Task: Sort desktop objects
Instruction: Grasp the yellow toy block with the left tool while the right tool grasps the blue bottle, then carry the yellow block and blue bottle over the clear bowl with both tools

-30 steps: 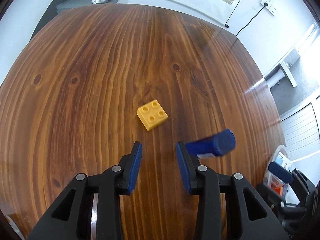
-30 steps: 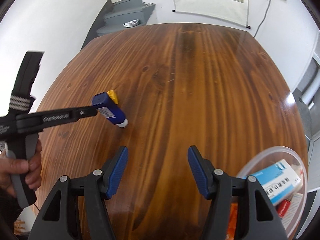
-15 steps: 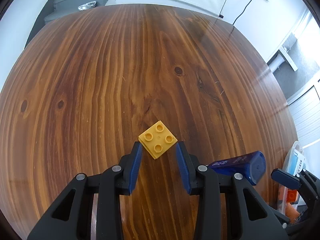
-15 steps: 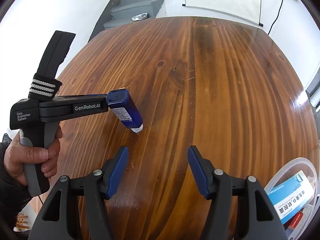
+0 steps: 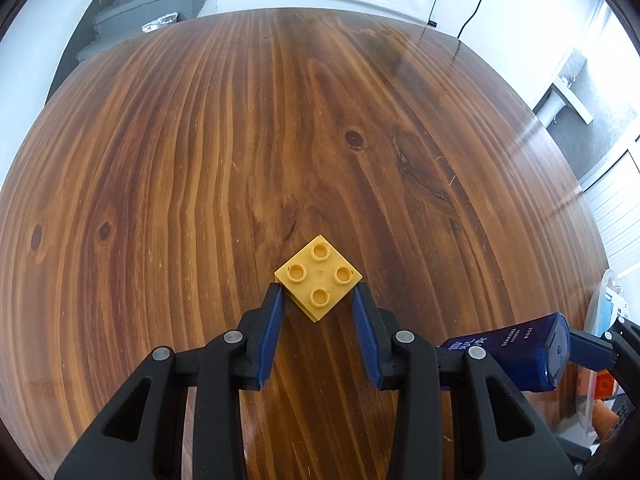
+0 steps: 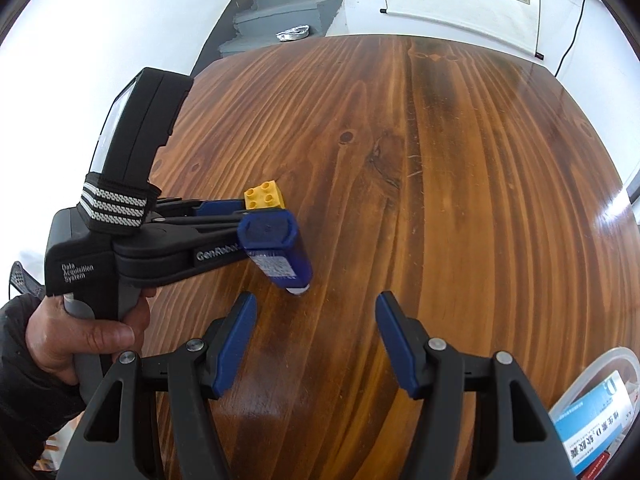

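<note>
The yellow block point(image 5: 318, 280) sits mid-desk point(image 5: 240, 140), far from any edge, between the left gripper's point(image 5: 318, 300) narrow jaws, maybe touching. The right gripper point(image 6: 316, 320) is half open, empty.

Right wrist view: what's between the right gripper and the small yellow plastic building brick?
A dark blue plastic bottle sits tilted on the wooden table between the right gripper and the yellow brick; the right wrist view shows it.

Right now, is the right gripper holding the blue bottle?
No. The right gripper is open and empty; the blue bottle stands beyond its fingers on the table.
</note>
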Demonstrator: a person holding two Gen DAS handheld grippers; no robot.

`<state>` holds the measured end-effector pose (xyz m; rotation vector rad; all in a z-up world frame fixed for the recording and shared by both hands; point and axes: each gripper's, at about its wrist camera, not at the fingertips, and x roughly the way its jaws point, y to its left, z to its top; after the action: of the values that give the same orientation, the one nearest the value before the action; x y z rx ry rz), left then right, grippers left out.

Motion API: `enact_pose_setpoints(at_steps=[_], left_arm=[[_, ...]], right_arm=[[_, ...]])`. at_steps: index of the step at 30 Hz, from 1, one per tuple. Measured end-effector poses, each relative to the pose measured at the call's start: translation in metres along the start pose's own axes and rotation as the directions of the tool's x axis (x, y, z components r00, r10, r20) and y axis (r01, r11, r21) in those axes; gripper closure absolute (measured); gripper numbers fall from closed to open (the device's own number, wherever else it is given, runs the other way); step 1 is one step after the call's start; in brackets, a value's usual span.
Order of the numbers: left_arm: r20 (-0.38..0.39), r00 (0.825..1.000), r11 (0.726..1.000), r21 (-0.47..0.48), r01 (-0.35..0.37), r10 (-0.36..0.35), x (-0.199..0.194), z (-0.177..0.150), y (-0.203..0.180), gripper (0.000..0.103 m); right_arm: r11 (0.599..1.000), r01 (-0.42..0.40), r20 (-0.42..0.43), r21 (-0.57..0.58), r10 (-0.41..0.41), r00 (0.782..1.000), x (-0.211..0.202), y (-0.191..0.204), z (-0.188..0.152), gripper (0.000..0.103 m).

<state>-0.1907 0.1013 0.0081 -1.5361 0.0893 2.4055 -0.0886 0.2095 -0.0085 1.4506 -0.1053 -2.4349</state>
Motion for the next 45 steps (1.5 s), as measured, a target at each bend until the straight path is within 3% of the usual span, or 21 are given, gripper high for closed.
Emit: enact_pose_setpoints(at_steps=[3,8,14,18,22,30,45], left_arm=[[0.010,1.000,1.000,0.017,-0.007,0.007,0.001,0.001,-0.001,0.065],[0.015,1.000,1.000,0.018,-0.009,0.008,-0.003,0.000,0.005,0.077],[0.016,1.000,1.000,-0.010,-0.020,0.020,-0.003,-0.002,0.017,0.078],[0.017,1.000,1.000,-0.012,-0.020,0.020,-0.003,0.000,0.018,0.078],[0.005,1.000,1.000,-0.015,-0.003,0.003,0.000,0.004,0.017,0.077],[0.000,1.000,0.999,0.034,-0.024,0.024,0.004,0.016,0.006,0.074],[-0.003,1.000,0.997,0.077,0.006,-0.006,0.016,0.033,-0.003,0.074]], right_arm=[[1.000,-0.009,0.002,-0.011,0.009,1.000,0.003,0.004,0.003,0.037],[1.000,-0.017,0.007,-0.019,0.017,1.000,0.010,0.011,0.010,0.037],[0.999,-0.035,0.002,-0.038,0.035,0.999,0.020,0.017,0.014,0.038],[0.998,-0.046,-0.015,-0.048,0.045,0.999,0.025,0.020,0.013,0.065],[0.998,-0.044,-0.013,-0.055,0.044,0.999,0.019,0.018,0.008,0.069],[0.999,-0.033,-0.019,-0.018,0.033,0.999,0.002,0.006,-0.007,0.069],[1.000,-0.024,-0.034,0.018,0.025,0.999,-0.027,-0.006,-0.034,0.069]])
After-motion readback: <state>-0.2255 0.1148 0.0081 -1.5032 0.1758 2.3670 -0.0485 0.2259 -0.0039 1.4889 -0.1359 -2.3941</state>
